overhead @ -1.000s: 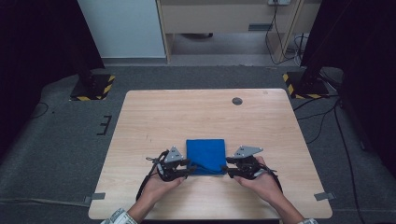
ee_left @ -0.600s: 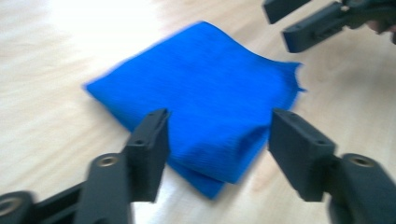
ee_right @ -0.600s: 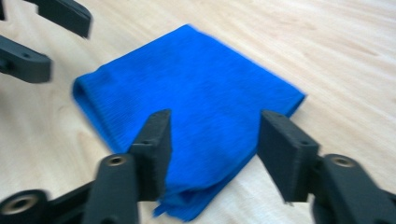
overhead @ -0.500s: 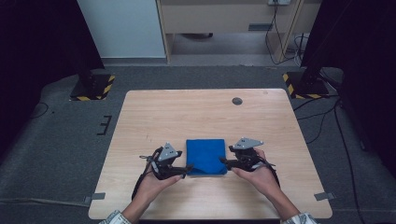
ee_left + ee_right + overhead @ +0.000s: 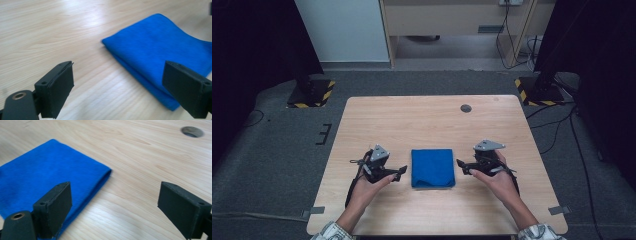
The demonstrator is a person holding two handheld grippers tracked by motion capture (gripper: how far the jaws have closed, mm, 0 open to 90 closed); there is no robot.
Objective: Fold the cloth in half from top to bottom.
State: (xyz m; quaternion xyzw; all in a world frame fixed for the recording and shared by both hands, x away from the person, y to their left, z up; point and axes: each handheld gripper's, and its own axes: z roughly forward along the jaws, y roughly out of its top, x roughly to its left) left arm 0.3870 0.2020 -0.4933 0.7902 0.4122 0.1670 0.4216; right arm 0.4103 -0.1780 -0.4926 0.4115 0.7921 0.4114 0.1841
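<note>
A folded blue cloth (image 5: 432,168) lies flat on the wooden table (image 5: 432,120), near its front middle. My left gripper (image 5: 402,171) sits just left of the cloth, apart from it, jaws spread wide and having just been opening, nothing between them. In the left gripper view the cloth (image 5: 160,52) lies ahead to the right of my left gripper (image 5: 130,85). My right gripper (image 5: 460,165) stands just right of the cloth, also apart, its jaws wide and just opened, empty. In the right gripper view the cloth (image 5: 45,175) lies to the left of my right gripper (image 5: 115,207).
A round cable hole (image 5: 466,108) sits near the table's far edge, and the same hole (image 5: 192,131) shows at top right in the right gripper view. Stand bases with yellow-black tape (image 5: 309,94) rest on the floor beyond the far corners. Cables (image 5: 562,125) run along the right.
Both grippers have drawn outward from the cloth's side edges, left one to the left, right one to the right, and their jaws have opened. The cloth stays flat where it was.
</note>
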